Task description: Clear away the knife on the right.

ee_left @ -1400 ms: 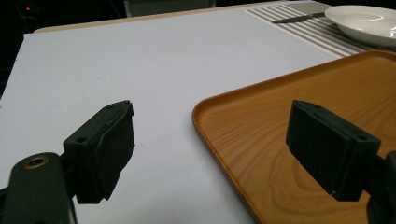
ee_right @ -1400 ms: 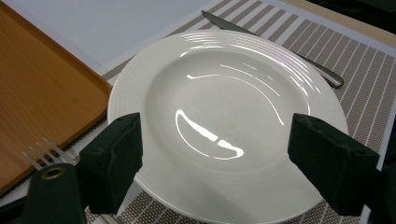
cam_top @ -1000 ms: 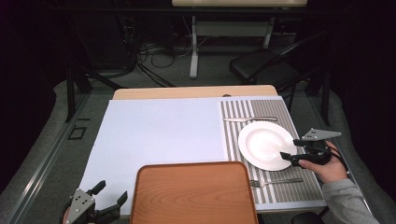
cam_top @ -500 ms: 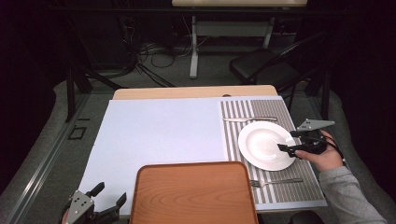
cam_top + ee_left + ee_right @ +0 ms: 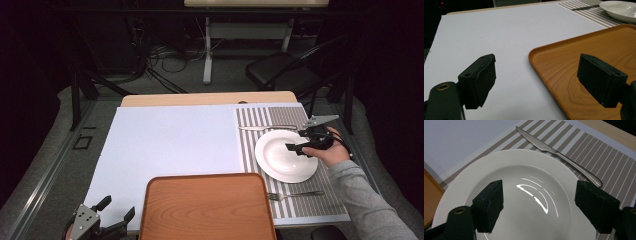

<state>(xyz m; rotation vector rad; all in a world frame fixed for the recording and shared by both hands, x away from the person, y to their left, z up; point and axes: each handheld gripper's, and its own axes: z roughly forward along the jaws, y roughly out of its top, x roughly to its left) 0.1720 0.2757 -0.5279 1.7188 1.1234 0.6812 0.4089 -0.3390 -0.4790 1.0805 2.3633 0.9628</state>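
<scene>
The right gripper point(image 5: 294, 147) hangs over the round white plate point(image 5: 280, 162), its jaws wide apart and holding nothing.

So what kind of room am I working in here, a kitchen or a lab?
It looks like a lab or test room, not a kitchen. A place setting, with a plate on a striped mat, lies on a covered table, with loose cables on the floor and a folding chair behind.

Wooden tray point(image 5: 207, 207) at table's near edge on pale mat point(image 5: 170, 140); fork point(image 5: 295, 194) & knife point(image 5: 267, 128) on striped placemat point(image 5: 300, 202). Behind table: black chair point(image 5: 280, 72), cables point(image 5: 160, 55) on floor.
</scene>
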